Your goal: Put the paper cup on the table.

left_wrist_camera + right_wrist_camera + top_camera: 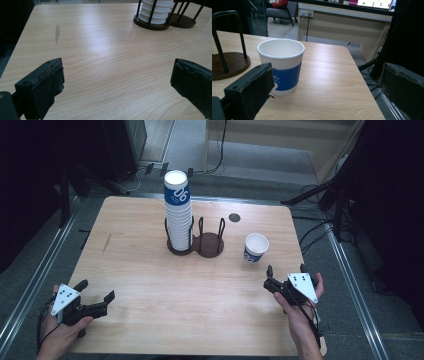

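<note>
With both hand-held grippers, left (95, 291) and right (285, 268), gaping empty, the paper cup (256, 248) at the right one's 12 o'clock awaits grasping and stacking.

This looks like a lab or test room inside an office building. The wooden desk (150, 285) stands on grey carpet (280, 157), with metal rails (30, 285) on the floor along its left and right edges. Black stands (320, 195) on thin legs rise past the far corners, and black cables (310, 232) lie on the floor near them. Beyond the far edge there is a long pale counter (342, 22) with wall sockets (306, 13) and a lit screen (377, 3) on top. A grey chair (284, 11) sits on a smooth floor farther back.
</note>
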A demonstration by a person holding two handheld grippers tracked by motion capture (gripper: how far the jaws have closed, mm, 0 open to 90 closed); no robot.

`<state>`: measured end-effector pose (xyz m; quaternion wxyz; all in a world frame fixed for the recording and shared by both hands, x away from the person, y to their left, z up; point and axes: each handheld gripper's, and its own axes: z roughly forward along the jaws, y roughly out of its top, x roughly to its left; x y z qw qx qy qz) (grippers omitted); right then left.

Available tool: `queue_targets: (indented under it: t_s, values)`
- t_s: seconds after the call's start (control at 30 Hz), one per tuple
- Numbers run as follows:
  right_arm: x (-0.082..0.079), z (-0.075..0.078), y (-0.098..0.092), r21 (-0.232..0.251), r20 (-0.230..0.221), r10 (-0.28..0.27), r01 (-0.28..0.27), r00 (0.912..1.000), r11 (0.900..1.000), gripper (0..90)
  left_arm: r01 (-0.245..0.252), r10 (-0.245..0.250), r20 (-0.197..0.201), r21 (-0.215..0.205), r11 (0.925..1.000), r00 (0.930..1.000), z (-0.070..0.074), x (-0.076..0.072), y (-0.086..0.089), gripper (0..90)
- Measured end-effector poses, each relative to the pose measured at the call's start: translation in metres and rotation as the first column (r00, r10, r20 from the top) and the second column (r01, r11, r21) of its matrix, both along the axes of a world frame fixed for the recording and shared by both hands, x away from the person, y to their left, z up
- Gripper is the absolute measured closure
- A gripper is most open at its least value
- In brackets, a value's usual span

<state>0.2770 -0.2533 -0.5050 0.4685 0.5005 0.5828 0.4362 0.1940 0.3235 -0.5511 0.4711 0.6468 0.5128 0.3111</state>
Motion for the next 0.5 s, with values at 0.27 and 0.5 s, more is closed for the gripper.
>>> queue_targets:
  t_s: [0.27,0.5]
  values:
    - [-0.007,-0.003,-0.008,-0.004,-0.006,0.006,-0.006,1.0,1.0,0.0,-0.001,0.001,-0.001,-0.001,1.0,1.0,0.0,0.0,0.0,0.0]
    - [-0.014,-0.007,-0.016,0.0,-0.012,0.012,-0.012,0.9999,1.0,0.0,-0.002,0.002,-0.001,-0.003,1.0,1.0,0.0,0.0,0.0,0.0]
